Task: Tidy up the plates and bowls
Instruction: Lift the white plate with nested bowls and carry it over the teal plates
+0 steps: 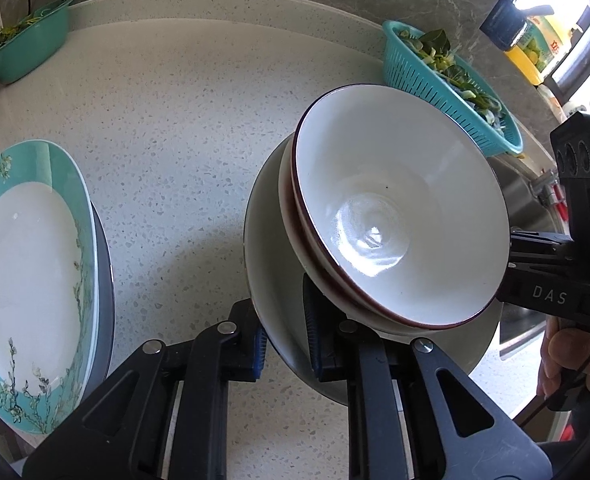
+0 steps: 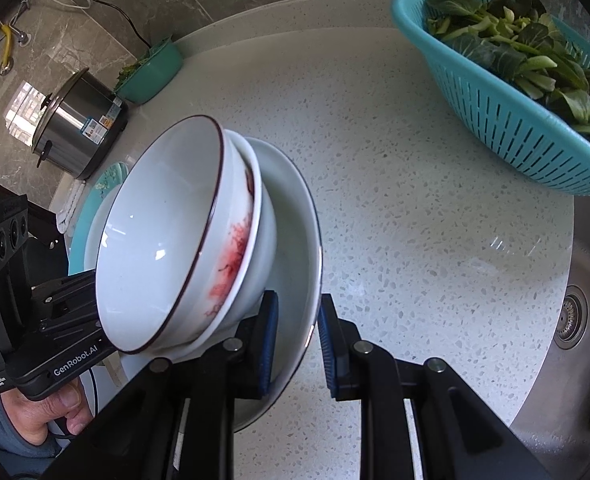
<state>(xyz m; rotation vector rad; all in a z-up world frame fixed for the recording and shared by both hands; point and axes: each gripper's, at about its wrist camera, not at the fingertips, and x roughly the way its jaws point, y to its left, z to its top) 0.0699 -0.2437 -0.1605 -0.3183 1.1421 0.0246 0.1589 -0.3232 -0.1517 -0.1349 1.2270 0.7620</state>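
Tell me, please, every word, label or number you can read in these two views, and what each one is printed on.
"DAS": on the right gripper, seen from the left wrist.
"GenRobot.AI": on the left gripper, seen from the right wrist.
"Data Acquisition System", roughly: tiny print on that gripper's end.
Rice cooker stickers: too small to read.
Yellow package: lettering blurred, unreadable.

Two stacked bowls (image 1: pixel 395 216), two plates (image 1: pixel 27 280), two teal baskets (image 2: pixel 507 100), one steel cooker (image 2: pixel 75 128)

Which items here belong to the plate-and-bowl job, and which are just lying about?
Job: white plate under two stacked white bowls with dark red rims; teal floral-rimmed plate.

Lying about: teal plastic colander of leafy greens; steel cooker pot; small teal basket.
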